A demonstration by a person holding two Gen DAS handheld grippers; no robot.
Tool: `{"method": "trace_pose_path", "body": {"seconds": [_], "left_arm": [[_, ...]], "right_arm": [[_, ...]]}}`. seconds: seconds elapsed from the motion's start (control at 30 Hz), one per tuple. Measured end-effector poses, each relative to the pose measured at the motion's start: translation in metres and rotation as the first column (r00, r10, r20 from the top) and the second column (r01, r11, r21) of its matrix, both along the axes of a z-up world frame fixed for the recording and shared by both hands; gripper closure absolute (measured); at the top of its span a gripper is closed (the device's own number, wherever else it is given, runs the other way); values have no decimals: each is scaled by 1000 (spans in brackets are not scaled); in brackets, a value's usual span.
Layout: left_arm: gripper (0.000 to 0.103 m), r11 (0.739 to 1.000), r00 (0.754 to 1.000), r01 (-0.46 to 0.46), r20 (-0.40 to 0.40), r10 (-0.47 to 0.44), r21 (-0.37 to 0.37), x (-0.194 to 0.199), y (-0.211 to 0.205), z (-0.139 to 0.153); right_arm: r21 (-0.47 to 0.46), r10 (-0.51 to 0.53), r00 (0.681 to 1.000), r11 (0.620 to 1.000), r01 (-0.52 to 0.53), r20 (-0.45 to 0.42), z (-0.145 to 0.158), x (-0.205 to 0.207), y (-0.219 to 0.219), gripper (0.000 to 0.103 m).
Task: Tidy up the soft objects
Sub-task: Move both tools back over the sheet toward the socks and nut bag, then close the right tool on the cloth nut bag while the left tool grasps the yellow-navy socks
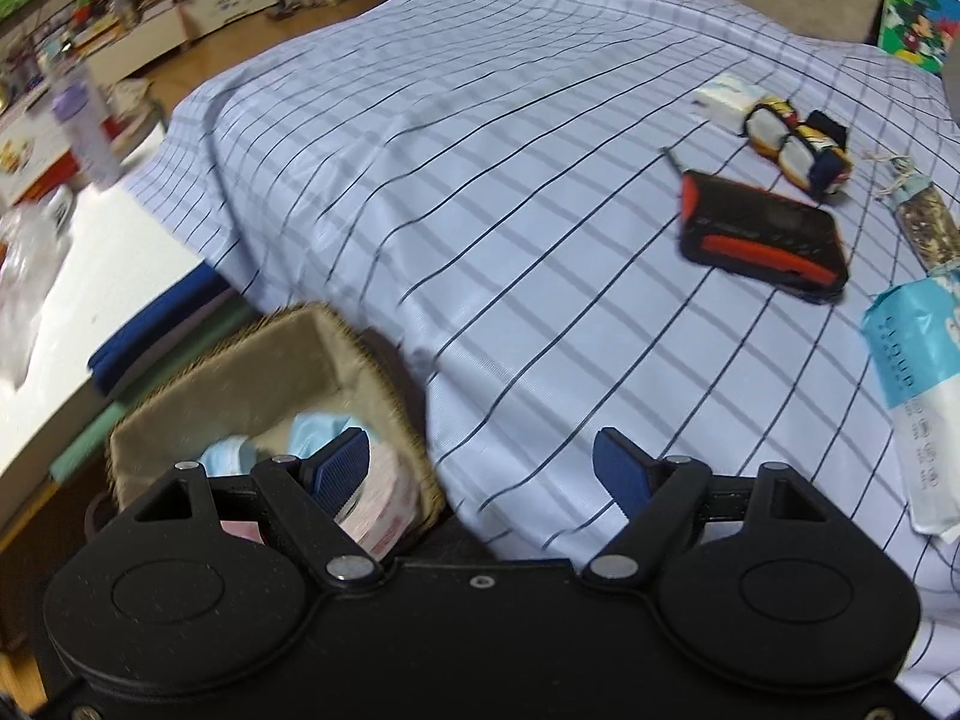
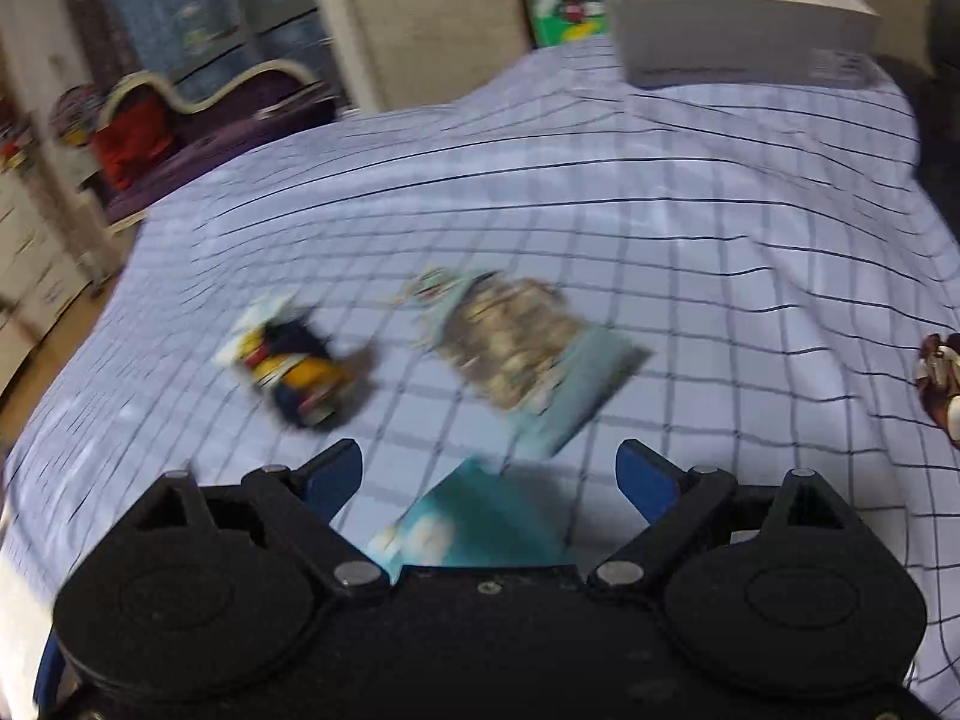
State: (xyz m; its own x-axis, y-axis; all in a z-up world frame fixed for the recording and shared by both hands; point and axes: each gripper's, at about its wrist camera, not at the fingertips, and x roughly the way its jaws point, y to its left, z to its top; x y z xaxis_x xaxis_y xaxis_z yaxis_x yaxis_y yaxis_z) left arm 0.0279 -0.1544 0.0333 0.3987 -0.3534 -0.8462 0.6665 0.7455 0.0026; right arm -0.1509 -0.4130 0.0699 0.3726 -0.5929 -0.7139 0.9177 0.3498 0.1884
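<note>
The bed, covered with a pale blue checked sheet, serves as the landmark in both views. In the left wrist view, a white table is seen left of the bed, with a blurred lilac bottle standing on it. Against the bed's near left edge a tan woven basket is set, and inside it pale blue soft items and a pink-and-white pack are seen. The left claw is held over the bed's near edge just right of the basket; its jaws are spread to a middling width and nothing is gripped between them. Further right on the bed, a small white pack lies touching a bundle of dark blue, yellow and white socks, and a black and orange device lies nearer than these. At the bed's right side a sachet with a speckled filling and a teal-and-white tissue pack are placed. In the right wrist view, blurred by motion, the sock bundle is seen on the bed's left half, with the speckled sachet to its right, well apart from it. The right claw is held wide over the bed, its jaws having just been opening; a teal pack lies on the sheet below the gap, untouched by the pads. A white box rests at the bed's far right end.
</note>
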Motion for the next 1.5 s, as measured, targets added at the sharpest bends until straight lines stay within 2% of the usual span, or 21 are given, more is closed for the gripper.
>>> {"method": "trace_pose_path", "body": {"seconds": [0.2, 0.3, 0.53, 0.67, 0.77, 0.9, 0.97, 1.03, 1.1, 1.27, 1.37, 1.5], "left_arm": [[25, 999, 999, 41, 17, -41, 5, 5, -27, 7], [24, 998, 998, 60, 19, -60, 1, 10, -41, 10], [24, 995, 994, 101, 37, -101, -9, 16, -72, 21], [24, 992, 991, 128, 39, -128, -17, 19, -89, 24], [24, 988, 987, 153, 48, -152, -15, 20, -102, 26], [14, 981, 981, 190, 37, -188, -39, 25, -120, 29], [14, 978, 978, 205, 39, -203, -47, 26, -131, 31], [14, 975, 975, 217, 51, -214, -48, 27, -143, 31], [14, 971, 971, 233, 59, -230, -53, 26, -156, 32], [11, 947, 947, 315, 89, -309, -57, 19, -193, 28], [7, 924, 922, 378, 119, -369, -61, 14, -213, 21], [7, 886, 878, 460, 173, -446, -52, 10, -232, 12]], "right_arm": [[21, -78, 997, 997, 78, -28, -7, 6, -35, 7], [12, -79, 995, 997, 79, -58, -9, 16, -47, 0], [50, -43, 985, 997, 52, -164, -25, 38, -84, 0], [93, -43, 979, 994, 63, -197, -36, 45, -102, 0], [142, -45, 981, 987, 72, -188, -44, 49, -117, 0], [158, -54, 977, 984, 88, -204, -57, 59, -126, 0], [121, -57, 975, 989, 85, -216, -62, 62, -123, 3], [98, -62, 976, 992, 84, -207, -60, 62, -119, 11], [83, -64, 978, 993, 82, -199, -60, 60, -118, 14], [60, -68, 977, 995, 82, -203, -61, 61, -117, 14], [59, -65, 977, 995, 78, -201, -62, 61, -118, 13], [65, -59, 980, 995, 73, -192, -62, 59, -119, 12]]}}
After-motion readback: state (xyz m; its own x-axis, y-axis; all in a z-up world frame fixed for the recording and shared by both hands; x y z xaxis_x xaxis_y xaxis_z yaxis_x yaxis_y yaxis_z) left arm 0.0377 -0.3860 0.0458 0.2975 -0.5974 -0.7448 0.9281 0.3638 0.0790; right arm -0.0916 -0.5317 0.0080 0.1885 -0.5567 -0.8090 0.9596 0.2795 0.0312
